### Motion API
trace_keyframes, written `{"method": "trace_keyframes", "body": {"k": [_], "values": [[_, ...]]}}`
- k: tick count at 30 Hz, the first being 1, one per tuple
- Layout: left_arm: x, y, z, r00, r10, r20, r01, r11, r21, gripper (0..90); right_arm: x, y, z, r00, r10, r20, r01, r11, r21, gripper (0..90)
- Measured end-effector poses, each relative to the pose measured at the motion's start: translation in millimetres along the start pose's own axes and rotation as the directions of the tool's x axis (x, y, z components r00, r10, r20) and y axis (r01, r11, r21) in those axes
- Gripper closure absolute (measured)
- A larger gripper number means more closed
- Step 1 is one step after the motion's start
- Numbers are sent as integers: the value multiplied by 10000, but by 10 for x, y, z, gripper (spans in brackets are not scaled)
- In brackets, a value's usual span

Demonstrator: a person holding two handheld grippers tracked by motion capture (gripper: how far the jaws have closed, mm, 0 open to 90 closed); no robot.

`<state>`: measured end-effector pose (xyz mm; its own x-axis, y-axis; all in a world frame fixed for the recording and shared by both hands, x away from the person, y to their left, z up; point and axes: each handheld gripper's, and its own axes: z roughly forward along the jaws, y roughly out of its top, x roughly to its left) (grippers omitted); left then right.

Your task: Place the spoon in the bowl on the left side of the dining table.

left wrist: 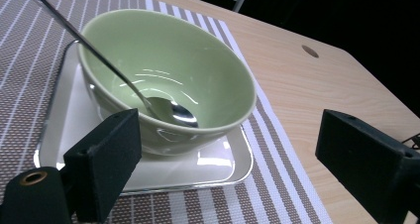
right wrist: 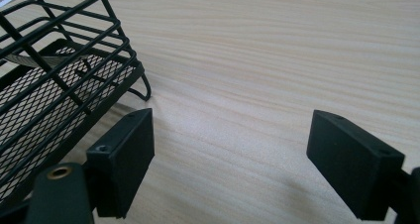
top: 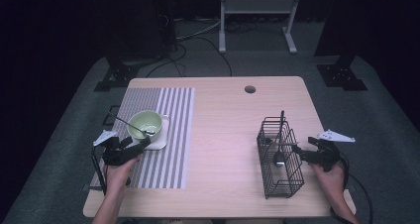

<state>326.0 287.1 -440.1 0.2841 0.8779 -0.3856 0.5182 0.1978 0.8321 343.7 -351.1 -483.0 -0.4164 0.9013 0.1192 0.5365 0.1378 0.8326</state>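
A pale green ceramic bowl (top: pixel 145 123) sits on a small square white tray (top: pixel 159 143), which lies on a brown-and-white striped placemat (top: pixel 171 135) at about nine o'clock on the light wooden table (top: pixel 223 135). A long-handled metal spoon (left wrist: pixel 168 108) rests inside the bowl, its handle leaning out over the rim toward ten o'clock. The left gripper (top: pixel 141 145) hovers just beside the tray at the bowl's seven o'clock, its jaws spread wide with nothing between them; in the left gripper view the bowl stands just ahead of the gap. At about three o'clock on the table stands a black wire cutlery basket (top: pixel 280 157) with utensils upright in it. The right gripper (top: pixel 302 152) is at the basket's three o'clock, just beside its wire wall, jaws likewise wide apart and empty.
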Motion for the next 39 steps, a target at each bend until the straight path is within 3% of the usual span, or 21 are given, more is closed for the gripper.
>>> {"method": "trace_keyframes", "body": {"k": [21, 24, 39], "values": [[-257, -113, 102, 9971, 491, 584, -524, 9970, 577, 98, -6, -9, -14, 10000, 25, 9, -25, 10000, -13, 175], [-279, -126, 107, 9967, 372, 717, -418, 9972, 627, 98, -5, -9, -15, 10000, 26, 7, -26, 10000, -31, 175], [-468, -225, 144, 9907, 769, 1122, -882, 9912, 988, 98, -7, -10, -19, 10000, 47, -2, -47, 10000, -61, 175]]}}
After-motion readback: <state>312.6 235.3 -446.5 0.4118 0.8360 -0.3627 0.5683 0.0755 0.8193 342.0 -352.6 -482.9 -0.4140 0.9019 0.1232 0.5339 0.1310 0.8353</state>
